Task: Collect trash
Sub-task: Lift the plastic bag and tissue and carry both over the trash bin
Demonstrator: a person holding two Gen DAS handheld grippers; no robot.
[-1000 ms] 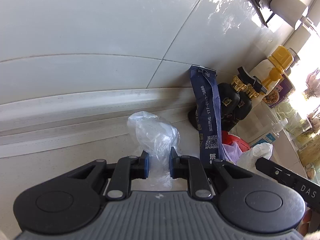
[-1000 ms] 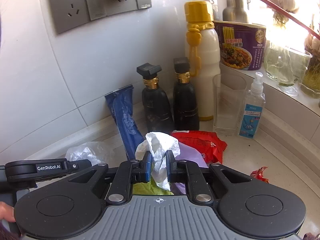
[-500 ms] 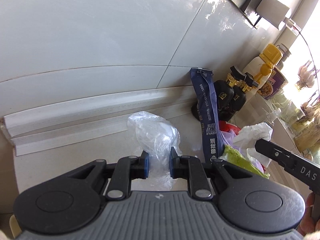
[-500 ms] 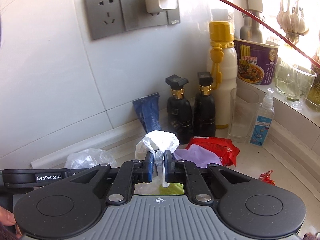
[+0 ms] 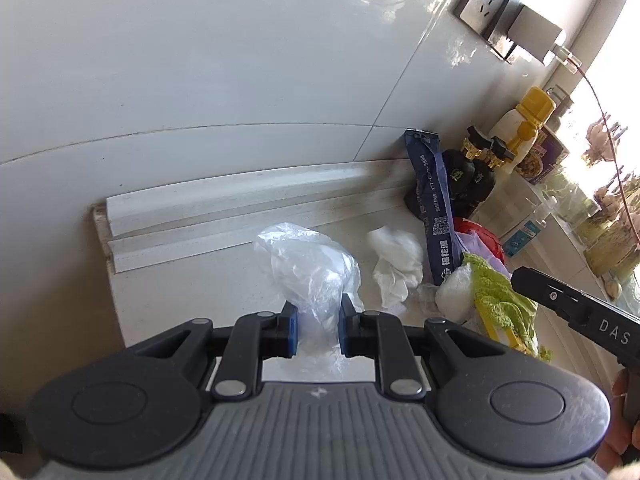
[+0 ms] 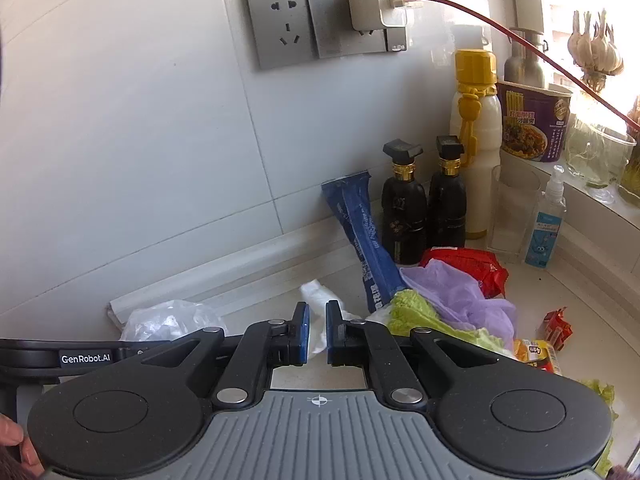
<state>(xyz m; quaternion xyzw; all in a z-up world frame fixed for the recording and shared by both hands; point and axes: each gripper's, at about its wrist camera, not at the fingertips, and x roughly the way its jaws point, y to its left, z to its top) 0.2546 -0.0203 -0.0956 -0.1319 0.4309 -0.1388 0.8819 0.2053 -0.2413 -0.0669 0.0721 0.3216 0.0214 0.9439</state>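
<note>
Glossy white wall tiles [image 5: 240, 60]; crinkly clear plastic bag [image 5: 312, 272]; crumpled white paper tissue [image 5: 396, 260]; matt grey metal-look socket plate [image 6: 320, 24].

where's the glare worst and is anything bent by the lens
Left wrist view: the window side at the right edge is blown out, washing over the yellow-capped bottle; the wall trim bows into a curve. Right wrist view: the top right corner is overexposed near the garlic; the wall's tile lines curve.
</note>
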